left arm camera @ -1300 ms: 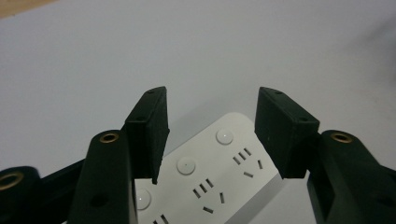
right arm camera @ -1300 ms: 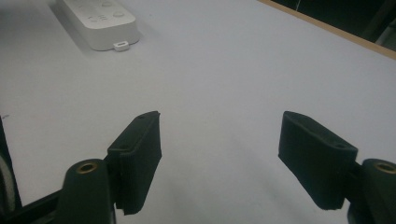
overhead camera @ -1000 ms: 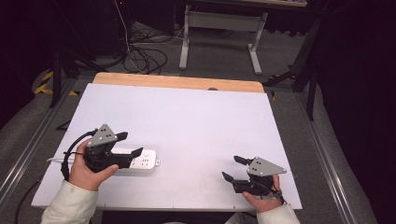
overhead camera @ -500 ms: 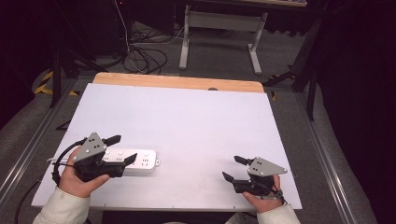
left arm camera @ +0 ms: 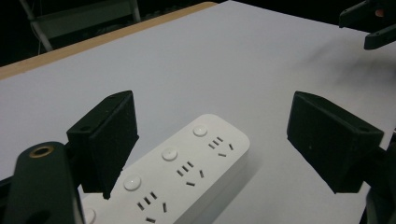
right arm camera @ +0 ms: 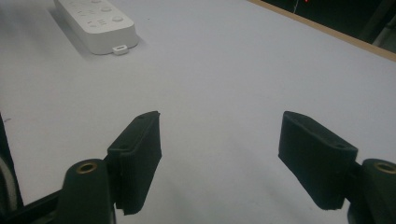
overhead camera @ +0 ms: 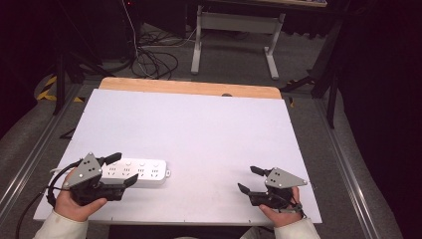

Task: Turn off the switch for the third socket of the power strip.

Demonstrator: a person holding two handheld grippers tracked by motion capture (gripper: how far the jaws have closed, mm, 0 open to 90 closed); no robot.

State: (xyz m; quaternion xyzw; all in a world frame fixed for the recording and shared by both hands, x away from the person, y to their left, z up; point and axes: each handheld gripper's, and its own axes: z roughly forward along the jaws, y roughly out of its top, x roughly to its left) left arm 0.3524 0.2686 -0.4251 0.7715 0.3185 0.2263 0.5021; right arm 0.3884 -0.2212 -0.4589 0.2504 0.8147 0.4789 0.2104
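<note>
The left gripper (overhead camera: 117,169) hides the near end of the power strip (overhead camera: 144,172), whose socket markings are too small to read.

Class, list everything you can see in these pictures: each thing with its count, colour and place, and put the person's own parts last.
Power strip: one, white, near-left part of the table, between the open jaws of the left gripper.
Table: one, white top with a wooden far edge, centre.
Metal frame: one, grey, on the floor beyond the table.
Cables: a tangle, black, on the floor at far left.
Left gripper: one, black, near-left, open.
Right gripper: one, black, near-right, open over bare table.
Hands: two, in pale sleeves, at the near edge.
</note>
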